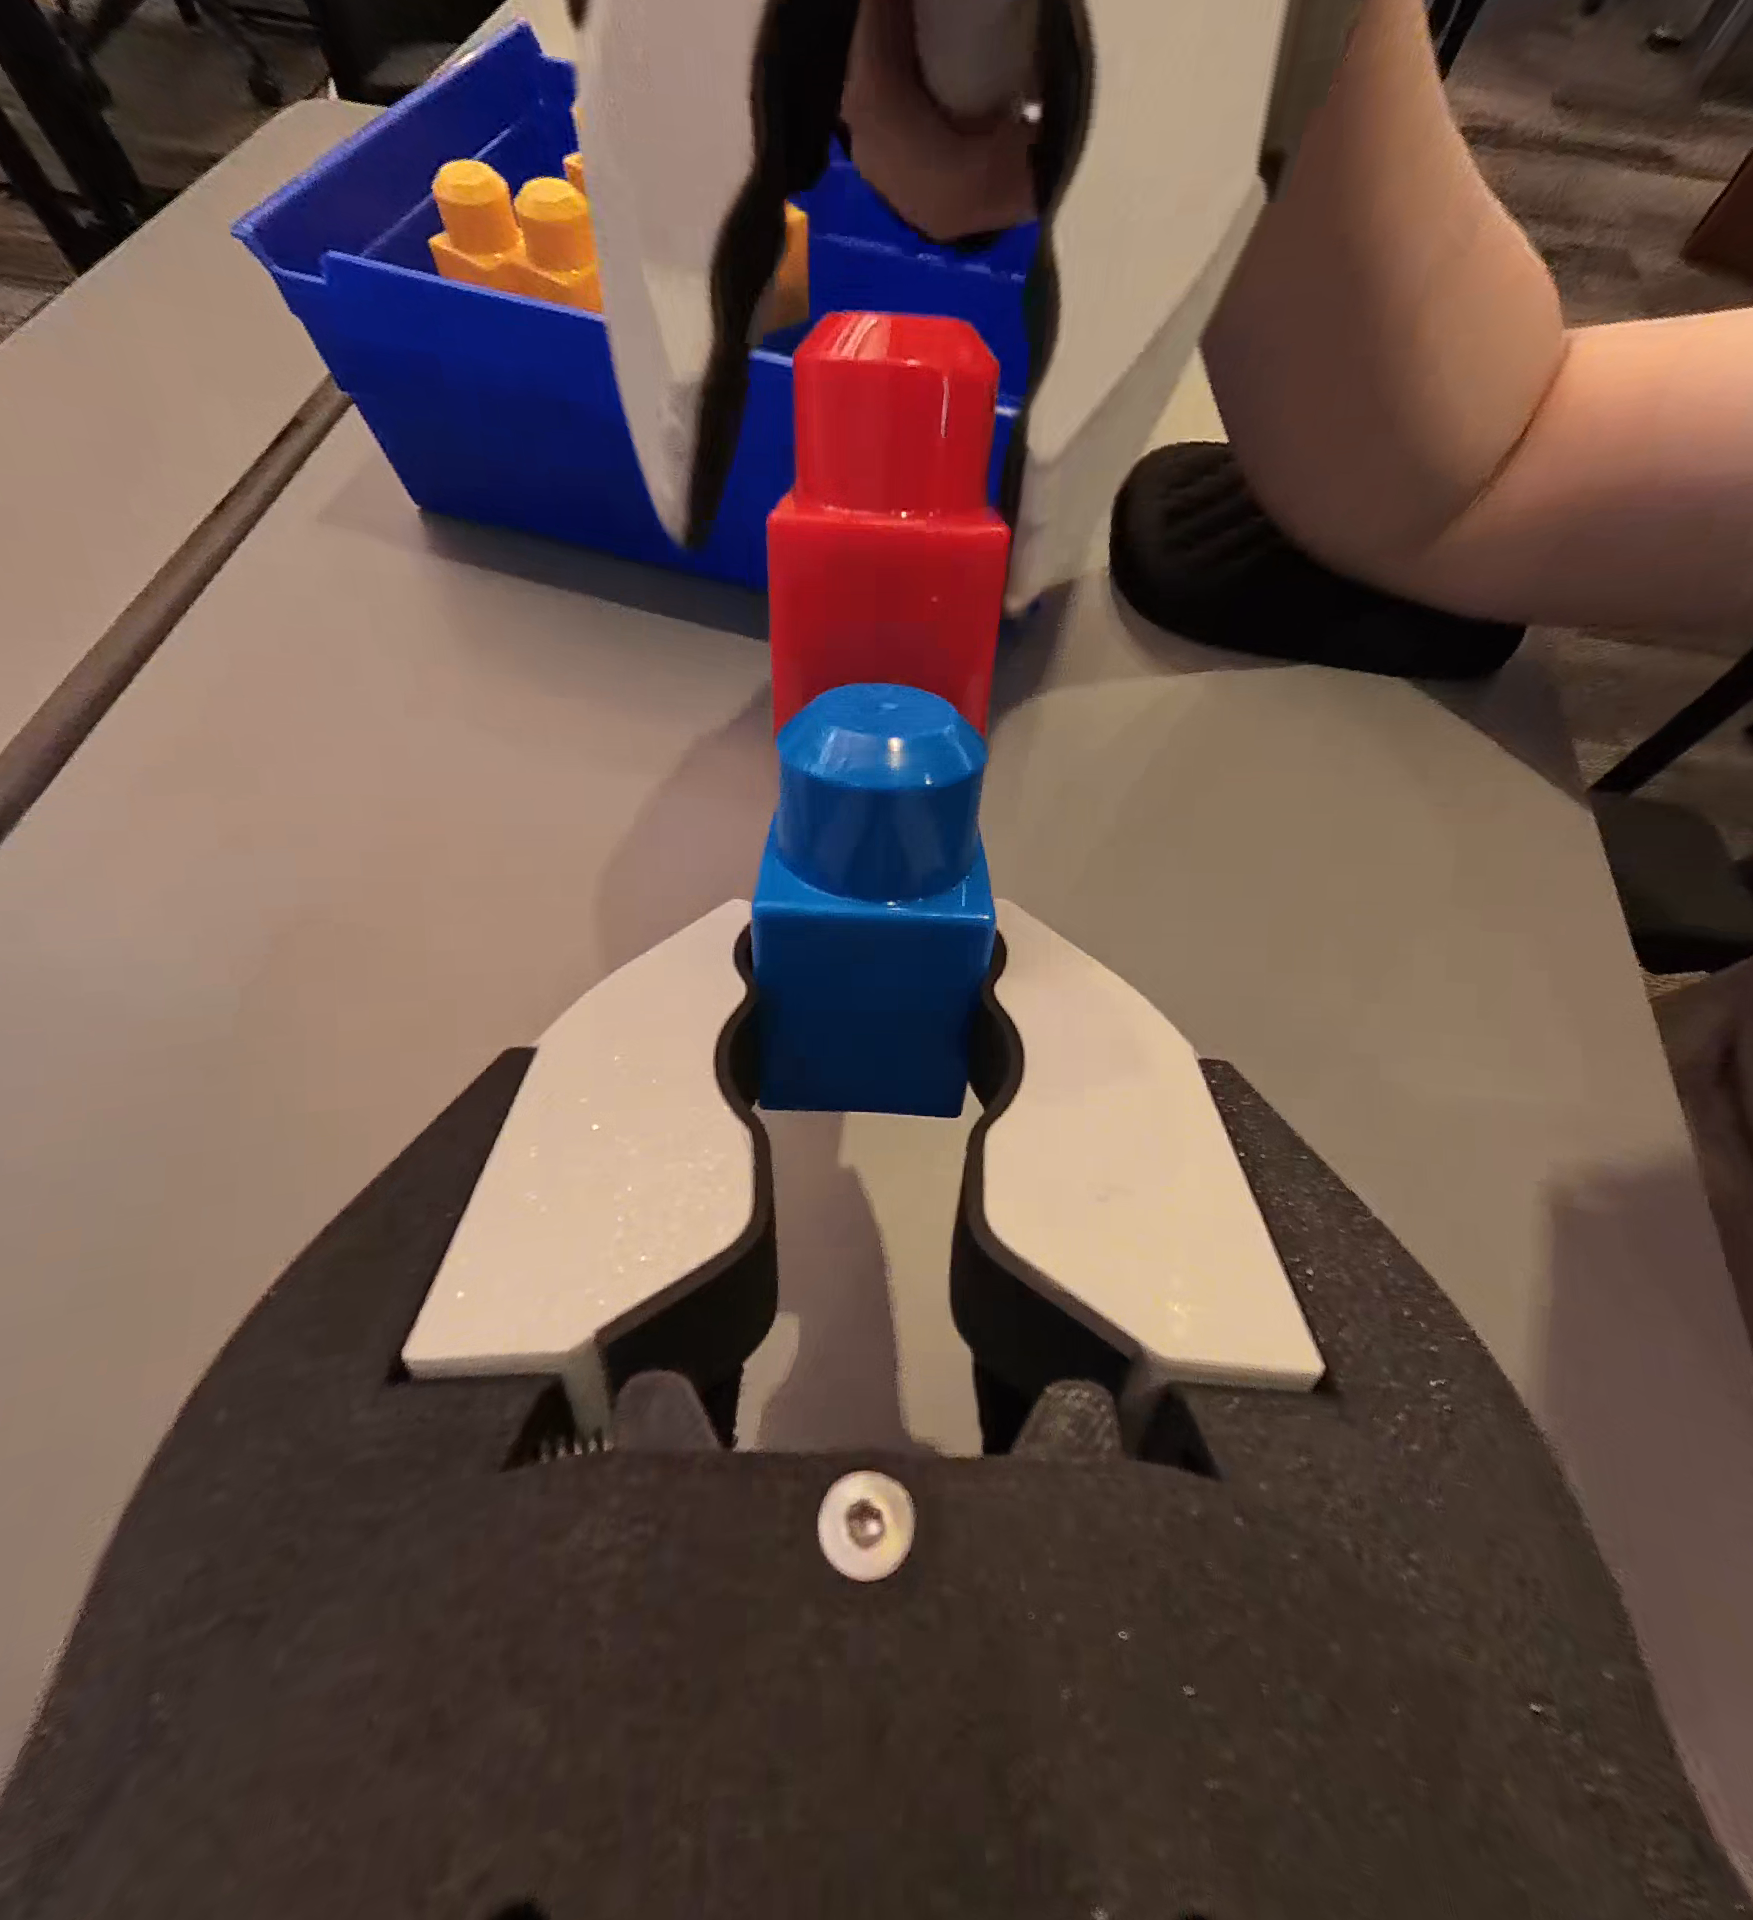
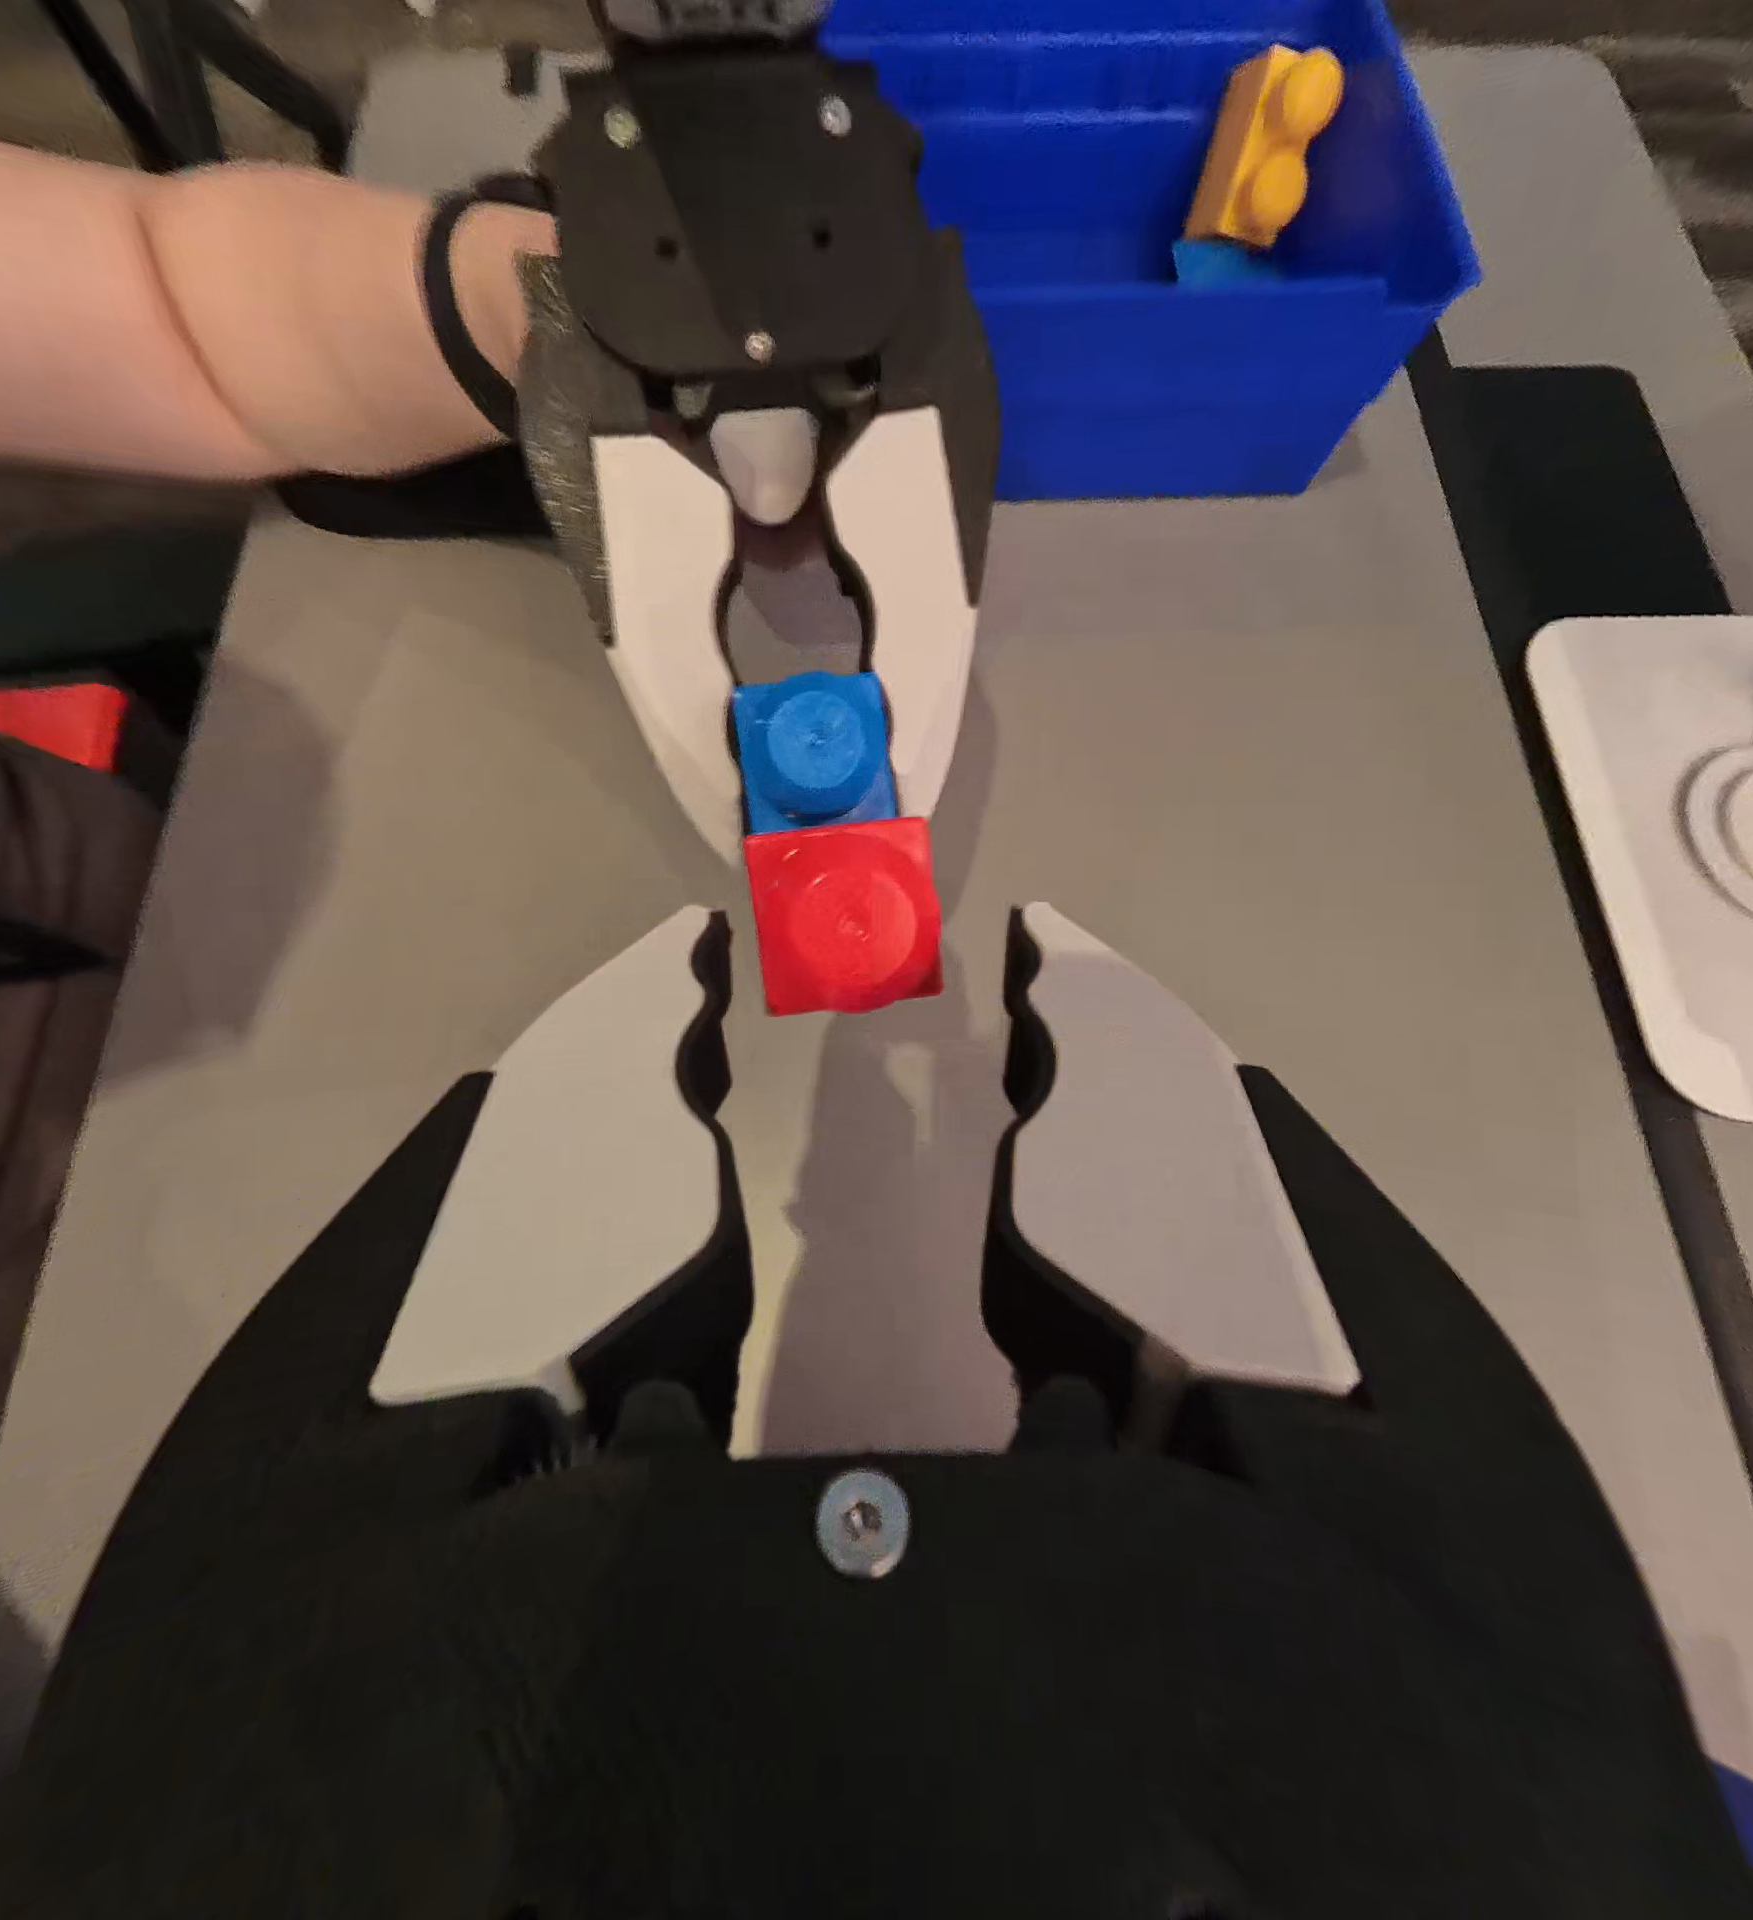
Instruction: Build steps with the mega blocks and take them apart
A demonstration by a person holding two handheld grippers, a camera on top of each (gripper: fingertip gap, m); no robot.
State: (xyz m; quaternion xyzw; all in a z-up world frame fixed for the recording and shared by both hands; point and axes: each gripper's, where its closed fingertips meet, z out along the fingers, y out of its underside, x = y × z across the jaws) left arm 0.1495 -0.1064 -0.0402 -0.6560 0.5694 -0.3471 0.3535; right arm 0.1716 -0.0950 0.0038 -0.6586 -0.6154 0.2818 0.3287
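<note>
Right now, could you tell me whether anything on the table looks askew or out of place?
Nothing stands out. The blue block and taller red block stand upright side by side on the table, and the yellow block lies inside the blue bin.

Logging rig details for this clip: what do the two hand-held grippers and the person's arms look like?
Both match: the left hand-held gripper and right hand-held gripper have rough black bodies, a silver centre screw, and flat white fingers with wavy black inner pads. The arms are bare; a black strap circles the left wrist.
</note>
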